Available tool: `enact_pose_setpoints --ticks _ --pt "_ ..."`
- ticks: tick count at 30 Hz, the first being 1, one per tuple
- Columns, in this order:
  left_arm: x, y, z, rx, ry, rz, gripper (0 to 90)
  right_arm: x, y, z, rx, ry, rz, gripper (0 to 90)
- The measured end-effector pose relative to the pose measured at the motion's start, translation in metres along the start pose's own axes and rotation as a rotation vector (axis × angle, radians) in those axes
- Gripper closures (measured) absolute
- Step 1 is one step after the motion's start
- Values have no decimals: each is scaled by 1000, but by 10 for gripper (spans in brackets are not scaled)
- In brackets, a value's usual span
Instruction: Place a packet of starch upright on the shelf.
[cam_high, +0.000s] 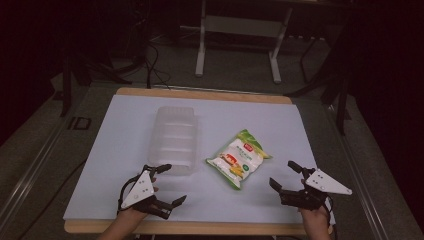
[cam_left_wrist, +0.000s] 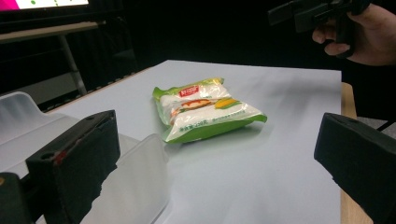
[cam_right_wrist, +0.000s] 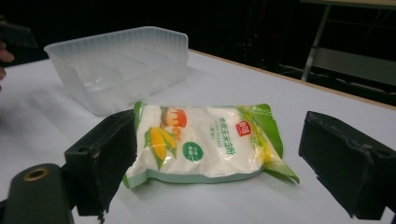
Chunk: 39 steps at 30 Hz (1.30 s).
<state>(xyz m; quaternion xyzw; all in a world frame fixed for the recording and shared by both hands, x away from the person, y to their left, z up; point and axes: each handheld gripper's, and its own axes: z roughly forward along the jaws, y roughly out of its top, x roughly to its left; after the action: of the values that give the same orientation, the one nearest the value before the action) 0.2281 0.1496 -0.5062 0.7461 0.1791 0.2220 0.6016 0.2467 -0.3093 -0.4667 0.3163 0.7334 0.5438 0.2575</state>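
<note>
Both grippers wide, holding nothing: left gripper (cam_high: 166, 186), right gripper (cam_high: 283, 176). Corn-starch bag (cam_high: 239, 159) flat on table (cam_high: 115, 150) beside clear tray (cam_high: 173, 140). Risk: slick soft pkg may slide or slip if pinched at edge.

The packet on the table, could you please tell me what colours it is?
The packet is white with green edges and a yellow corn picture, clearest in the right gripper view.

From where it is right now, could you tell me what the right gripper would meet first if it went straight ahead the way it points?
Most likely the green and white food packet: it lies flat on the table directly ahead of the right gripper, between its open jaws. The clear plastic container sits farther back.
</note>
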Motion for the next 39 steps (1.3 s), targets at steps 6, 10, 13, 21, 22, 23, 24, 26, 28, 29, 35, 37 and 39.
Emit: enact_pose_setpoints --ticks 6,10,13,21,22,23,24,26,28,29,35,37,39 --pt "0 0 0 -1 -3 -3 5 7 22 -3 -21 -12 -75 114" --pt "0 0 1 0 -4 -3 5 4 35 -1 -15 -27 -110 115" --pt "0 0 0 -1 -3 -1 5 1 46 4 -12 -35 -124 114" --pt "0 0 1 1 -5 -1 5 -5 77 15 -66 -12 -158 115" --pt "0 0 1 1 -5 -1 5 -5 77 15 -66 -12 -158 115" --pt "0 0 1 0 -5 0 5 -7 78 17 -65 -9 -154 114" --pt "0 0 1 0 -6 0 5 -11 81 24 -64 1 -144 112" --pt "0 0 1 4 -6 3 5 -16 82 32 -64 18 -123 110" --pt "-1 0 1 7 -7 5 5 -19 82 41 -47 13 -101 110" --pt "-1 0 1 12 -7 7 5 -21 82 45 -36 9 -97 110" --pt "-1 0 1 9 -10 7 5 -31 74 67 28 21 -90 110" --pt "-1 0 1 10 -11 7 5 -37 67 77 51 15 -97 110" --pt "-1 0 1 10 -13 7 5 -40 63 83 59 30 -98 110"
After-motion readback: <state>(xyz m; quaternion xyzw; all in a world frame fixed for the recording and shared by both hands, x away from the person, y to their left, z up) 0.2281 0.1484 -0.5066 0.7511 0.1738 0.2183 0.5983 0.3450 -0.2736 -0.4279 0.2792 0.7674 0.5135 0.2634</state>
